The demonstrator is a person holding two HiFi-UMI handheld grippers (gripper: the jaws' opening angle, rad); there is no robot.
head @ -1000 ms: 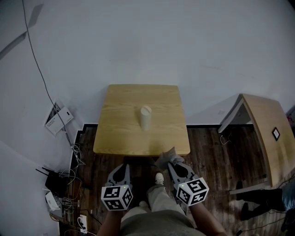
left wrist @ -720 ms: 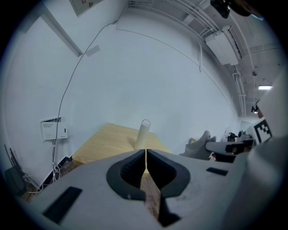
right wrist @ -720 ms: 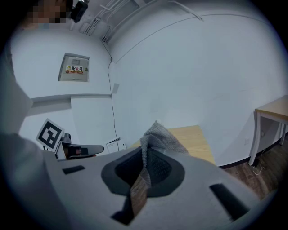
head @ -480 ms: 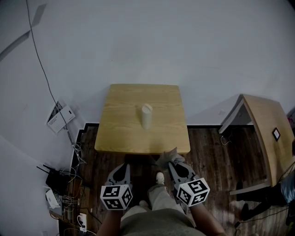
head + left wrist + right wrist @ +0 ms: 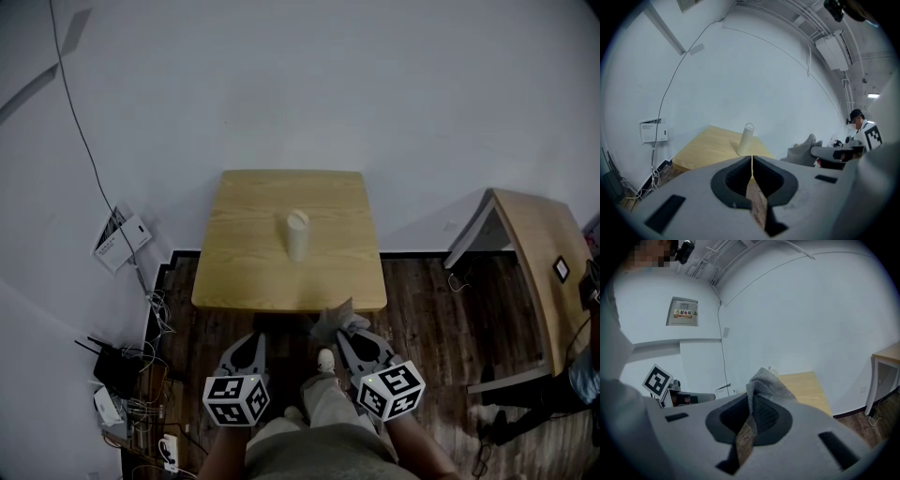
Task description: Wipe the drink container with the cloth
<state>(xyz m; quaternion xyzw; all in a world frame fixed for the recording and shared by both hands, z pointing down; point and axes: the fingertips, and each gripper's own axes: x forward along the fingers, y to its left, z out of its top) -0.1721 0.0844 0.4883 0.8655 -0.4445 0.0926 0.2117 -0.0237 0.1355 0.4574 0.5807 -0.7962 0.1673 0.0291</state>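
A tall pale drink container (image 5: pixel 297 234) stands upright near the middle of a small wooden table (image 5: pixel 244 272); it also shows in the left gripper view as a cream cylinder (image 5: pixel 746 139). My left gripper (image 5: pixel 246 344) hangs shut and empty below the table's near edge, its jaws pressed together (image 5: pixel 752 161). My right gripper (image 5: pixel 348 330) is shut on a grey cloth (image 5: pixel 336 321), which bunches up out of the jaws (image 5: pixel 765 385). Both grippers are short of the table, apart from the container.
A second wooden table (image 5: pixel 544 272) stands at the right. Cables and boxes (image 5: pixel 131 394) lie on the dark floor at the left, and a white box (image 5: pixel 120 242) sits on the wall. A person (image 5: pixel 553 394) is at the right edge. My own legs and shoe (image 5: pixel 323 361) are between the grippers.
The view has shifted slightly. Both grippers stay much where they were, the right one still holding the cloth; the person at the right has moved a little.
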